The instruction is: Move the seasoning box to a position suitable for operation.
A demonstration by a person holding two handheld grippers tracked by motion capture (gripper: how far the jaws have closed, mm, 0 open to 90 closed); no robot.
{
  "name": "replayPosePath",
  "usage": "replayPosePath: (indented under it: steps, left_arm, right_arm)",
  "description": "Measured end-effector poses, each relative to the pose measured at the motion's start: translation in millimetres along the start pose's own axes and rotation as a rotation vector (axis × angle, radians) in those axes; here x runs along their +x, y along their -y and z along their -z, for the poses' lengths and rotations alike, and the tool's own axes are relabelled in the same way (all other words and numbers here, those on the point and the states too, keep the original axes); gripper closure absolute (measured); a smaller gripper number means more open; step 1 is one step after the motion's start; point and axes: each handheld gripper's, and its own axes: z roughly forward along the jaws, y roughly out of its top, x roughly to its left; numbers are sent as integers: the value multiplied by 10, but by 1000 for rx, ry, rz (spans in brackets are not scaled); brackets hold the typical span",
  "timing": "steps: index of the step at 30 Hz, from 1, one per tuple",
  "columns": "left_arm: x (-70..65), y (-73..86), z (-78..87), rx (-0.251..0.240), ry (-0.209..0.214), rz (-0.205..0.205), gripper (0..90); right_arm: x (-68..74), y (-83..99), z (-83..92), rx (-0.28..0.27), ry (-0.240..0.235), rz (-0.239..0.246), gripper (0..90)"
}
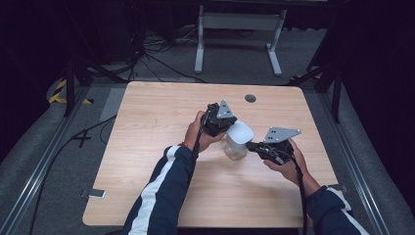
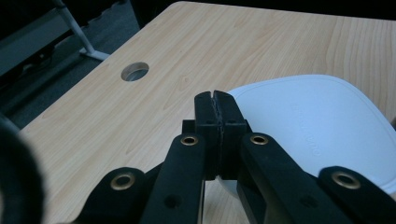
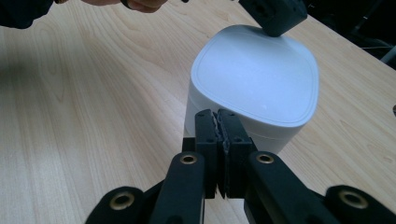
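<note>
the clear plastic jar with a rounded white lid stands upright, long axis vertical, lid up, near the middle of the light wooden bench, toward its right edge. the left hand-held gripper, jaws pressed together and empty, has its tip at the lid's far-left rim. the right hand-held gripper, likewise closed and empty, points at the lid's right side. a round hole lies near the far edge.

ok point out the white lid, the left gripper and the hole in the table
white lid point(image 3: 254, 79), right gripper view, middle of its top
left gripper point(image 2: 217, 95), left gripper view, tips of its shut jaws
table hole point(image 2: 135, 71), left gripper view, its opening
</note>
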Motion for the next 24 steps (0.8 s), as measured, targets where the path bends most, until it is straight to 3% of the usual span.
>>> replayPosePath:
  steps: [12, 15, 24]
  left_arm:
    - [42, 32, -18, -7, -7, 12, 898]
    - [55, 55, -31, -13, -12, 33, 898]
    - [65, 66, -44, -12, -5, 29, 897]
  right_arm:
    - [-8, -15, 3, 1, 18, -1, 882]
    - [-16, -24, -8, 2, 28, -4, 882]
    - [-56, -115, -6, -42, 49, -19, 889]
